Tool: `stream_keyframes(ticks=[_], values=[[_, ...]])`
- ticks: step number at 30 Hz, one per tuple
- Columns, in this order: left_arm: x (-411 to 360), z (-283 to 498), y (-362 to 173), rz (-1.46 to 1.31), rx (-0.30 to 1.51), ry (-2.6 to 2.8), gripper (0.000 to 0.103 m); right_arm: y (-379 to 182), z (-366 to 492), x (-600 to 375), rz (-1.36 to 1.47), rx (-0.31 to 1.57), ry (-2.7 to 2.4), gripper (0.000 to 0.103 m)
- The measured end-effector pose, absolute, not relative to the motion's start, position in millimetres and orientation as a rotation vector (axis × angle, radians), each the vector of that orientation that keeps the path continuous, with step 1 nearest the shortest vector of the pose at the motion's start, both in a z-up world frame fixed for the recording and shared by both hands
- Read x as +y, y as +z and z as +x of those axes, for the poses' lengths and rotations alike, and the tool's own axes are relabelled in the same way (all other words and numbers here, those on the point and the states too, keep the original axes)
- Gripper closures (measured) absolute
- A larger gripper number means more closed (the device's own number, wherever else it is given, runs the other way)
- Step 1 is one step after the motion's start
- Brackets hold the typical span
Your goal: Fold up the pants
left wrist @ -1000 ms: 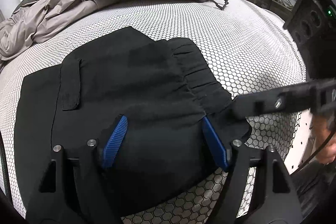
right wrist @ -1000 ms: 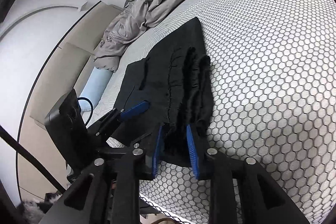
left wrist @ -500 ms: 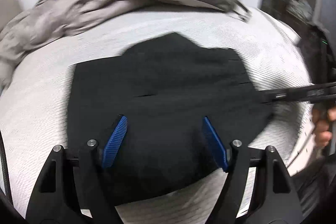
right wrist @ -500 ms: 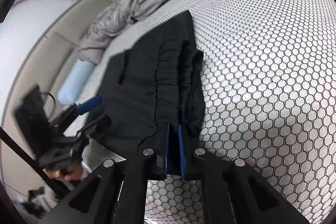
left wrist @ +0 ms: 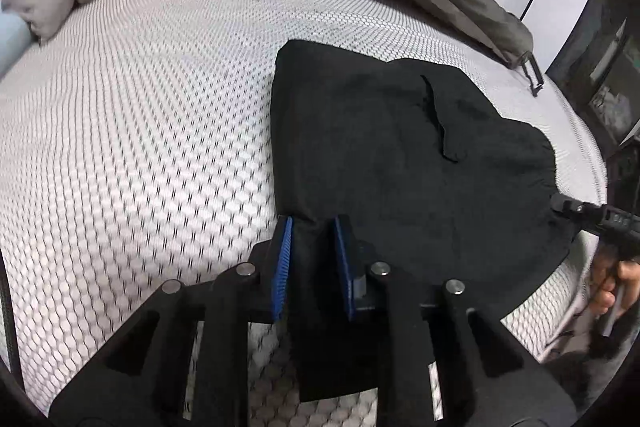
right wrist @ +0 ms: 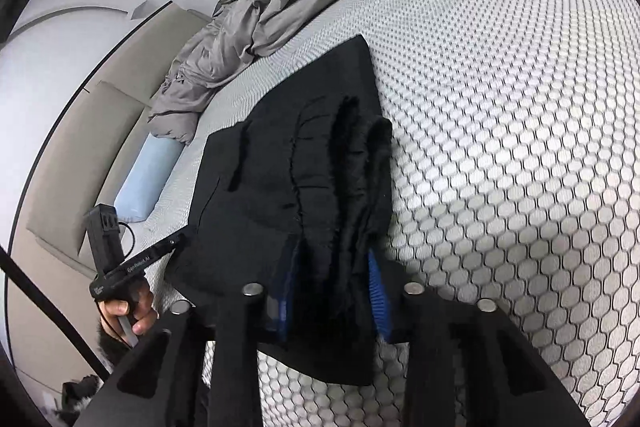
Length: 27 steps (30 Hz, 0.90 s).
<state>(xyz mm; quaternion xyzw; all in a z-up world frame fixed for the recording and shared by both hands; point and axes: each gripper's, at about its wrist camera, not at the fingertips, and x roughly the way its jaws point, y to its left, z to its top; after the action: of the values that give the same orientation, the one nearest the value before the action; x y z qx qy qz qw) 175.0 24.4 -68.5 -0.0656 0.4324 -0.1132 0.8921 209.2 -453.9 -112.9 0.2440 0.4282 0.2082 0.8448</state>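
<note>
Black pants lie folded on a honeycomb mattress — left gripper and right gripper each pinch a near corner; lift both evenly, keeping layers aligned

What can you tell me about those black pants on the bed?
The black pants are soft, matte fabric, folded into a compact stack flat on the honeycomb-patterned mattress. A pocket flap shows on top, and a gathered waistband bunches along one edge. The left gripper and right gripper each pinch the near edge.
</note>
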Motion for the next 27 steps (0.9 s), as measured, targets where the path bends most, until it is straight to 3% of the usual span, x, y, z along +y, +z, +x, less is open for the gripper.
stream_keyframes(ticks=[9, 11, 12, 14, 16, 23, 25, 27], values=[[8, 198, -63, -0.073, 0.885, -0.177, 0.084, -111, 243, -460, 0.532, 0.880, 0.347, 0.075], [-4, 194, -60, -0.031, 0.866, -0.155, 0.080, -108, 241, -458, 0.484, 0.896, 0.328, 0.066], [-9, 191, -59, -0.014, 0.856, -0.154, 0.071, -106, 240, -456, 0.455, 0.896, 0.308, 0.058], [-12, 178, -55, -0.003, 0.827, -0.162, 0.056, -101, 239, -452, 0.417, 0.889, 0.293, 0.052], [-16, 166, -51, 0.004, 0.800, -0.158, 0.039, -96, 233, -450, 0.383, 0.887, 0.288, 0.031], [-30, 128, -23, 0.036, 0.686, -0.169, 0.014, -74, 197, -442, 0.264, 0.789, 0.308, 0.009], [-33, 115, -13, 0.024, 0.642, -0.165, 0.000, -68, 188, -437, 0.244, 0.759, 0.334, 0.005], [-33, 99, -4, 0.005, 0.607, -0.161, 0.001, -62, 181, -431, 0.222, 0.733, 0.345, 0.003]])
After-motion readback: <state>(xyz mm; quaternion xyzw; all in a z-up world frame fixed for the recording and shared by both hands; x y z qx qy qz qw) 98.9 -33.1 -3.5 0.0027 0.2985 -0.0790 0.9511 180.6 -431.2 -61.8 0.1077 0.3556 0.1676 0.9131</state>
